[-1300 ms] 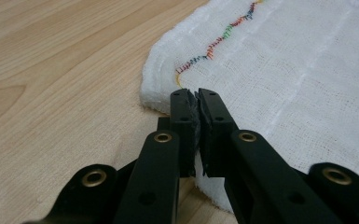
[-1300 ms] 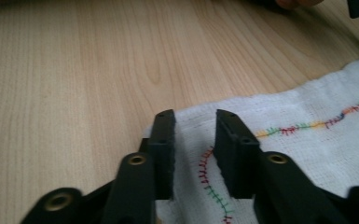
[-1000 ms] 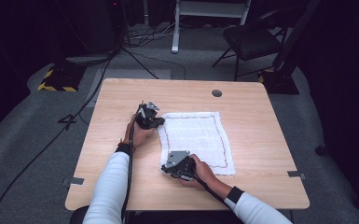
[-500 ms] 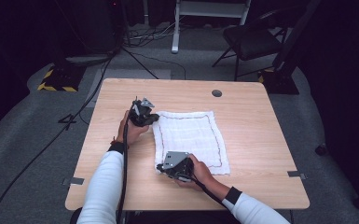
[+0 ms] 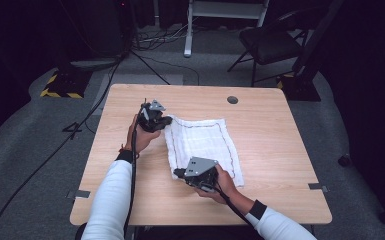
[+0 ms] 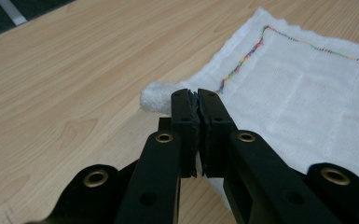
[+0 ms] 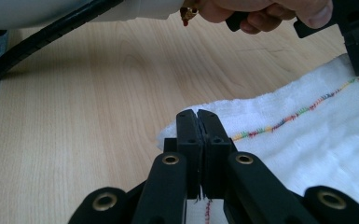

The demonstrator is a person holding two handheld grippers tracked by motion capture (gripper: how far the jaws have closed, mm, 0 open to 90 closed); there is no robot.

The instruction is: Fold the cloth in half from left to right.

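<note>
While the white towel (image 5: 202, 147) lies flat, we find left gripper (image 6: 196, 100) clamped on its far-left corner, right gripper (image 7: 197, 116) clamped on its near-left corner.

table (image 5: 280, 130) evenly lit | surroundings dark | shadows soft | close-ups sharp mid-frame, near edges blurred
</note>
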